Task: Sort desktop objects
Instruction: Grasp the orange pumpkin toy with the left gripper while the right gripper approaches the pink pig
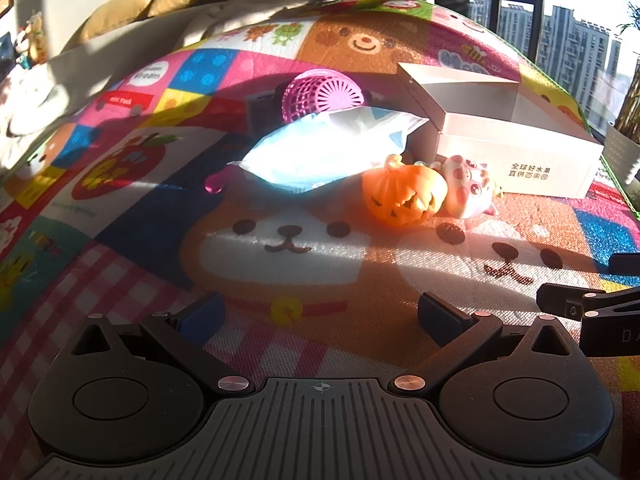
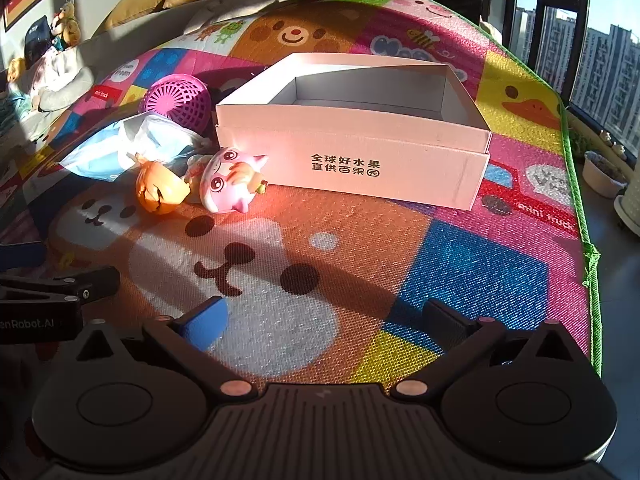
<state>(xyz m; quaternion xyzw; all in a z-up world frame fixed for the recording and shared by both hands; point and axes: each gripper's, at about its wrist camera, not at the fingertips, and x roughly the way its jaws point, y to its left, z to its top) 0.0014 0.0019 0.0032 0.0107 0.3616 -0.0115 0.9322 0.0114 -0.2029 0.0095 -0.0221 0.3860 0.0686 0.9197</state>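
An open white cardboard box (image 2: pixel 352 160) with Chinese print stands on the colourful play mat; its inside looks empty. It also shows in the left wrist view (image 1: pixel 516 160). To its left lie a pink cat figurine (image 2: pixel 228 184) (image 1: pixel 468 192), an orange pumpkin toy (image 2: pixel 160 190) (image 1: pixel 404 196), a blue-white plastic packet (image 2: pixel 120 152) (image 1: pixel 320 152) and a pink mesh ball (image 2: pixel 178 98) (image 1: pixel 324 96). My left gripper (image 1: pixel 320 316) is open and empty, well short of the toys. My right gripper (image 2: pixel 324 320) is open and empty, in front of the box.
The mat's green edge (image 2: pixel 588 248) runs along the right, with floor and plant pots (image 2: pixel 604 172) beyond. Cushions and stuffed toys (image 2: pixel 64 20) lie at the far left. Each gripper's side shows in the other's view: (image 1: pixel 592 304), (image 2: pixel 48 292).
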